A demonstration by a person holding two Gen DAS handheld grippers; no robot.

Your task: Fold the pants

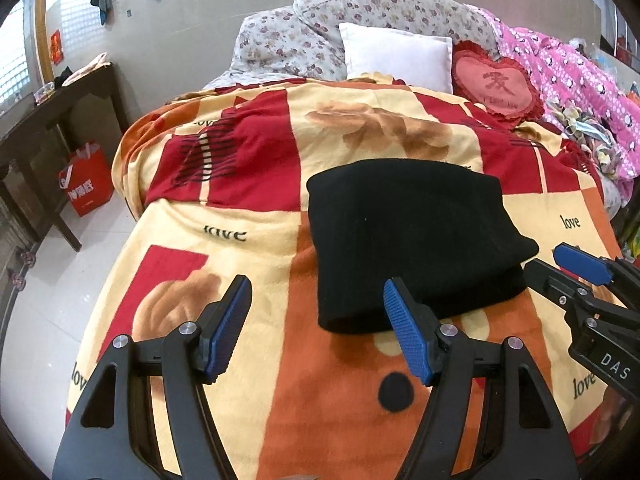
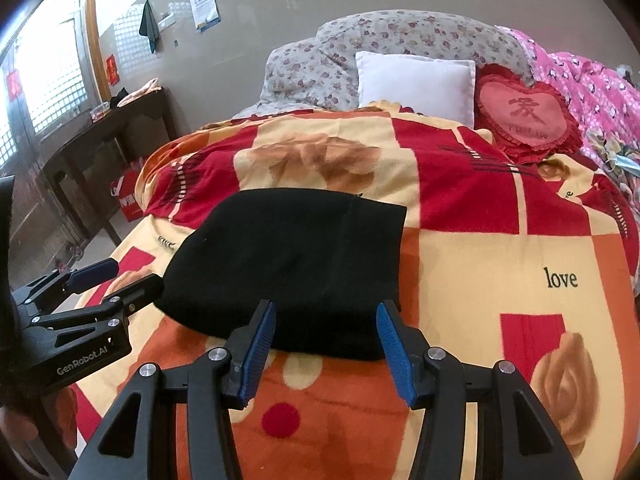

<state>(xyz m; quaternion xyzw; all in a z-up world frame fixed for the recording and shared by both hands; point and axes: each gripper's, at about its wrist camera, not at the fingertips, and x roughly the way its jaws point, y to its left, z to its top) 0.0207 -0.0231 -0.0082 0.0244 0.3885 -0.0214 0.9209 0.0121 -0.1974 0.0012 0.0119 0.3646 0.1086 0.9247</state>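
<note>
The black pants (image 1: pixel 412 236) lie folded into a compact stack on the patterned blanket (image 1: pixel 256 216); they also show in the right wrist view (image 2: pixel 304 264). My left gripper (image 1: pixel 318 330) is open and empty, just before the pants' near left corner. My right gripper (image 2: pixel 326 354) is open and empty, its fingers straddling the pants' near edge without holding it. The right gripper shows at the right in the left wrist view (image 1: pixel 560 268). The left gripper shows at the left in the right wrist view (image 2: pixel 120 276), beside the pants' left edge.
A white pillow (image 1: pixel 398 56), a red heart cushion (image 1: pixel 496 84) and floral bedding (image 1: pixel 320 28) lie at the bed's head. Pink bedding (image 1: pixel 580 92) is piled at the right. A dark wooden table (image 1: pixel 52 116) and a red bag (image 1: pixel 86 178) stand at the left.
</note>
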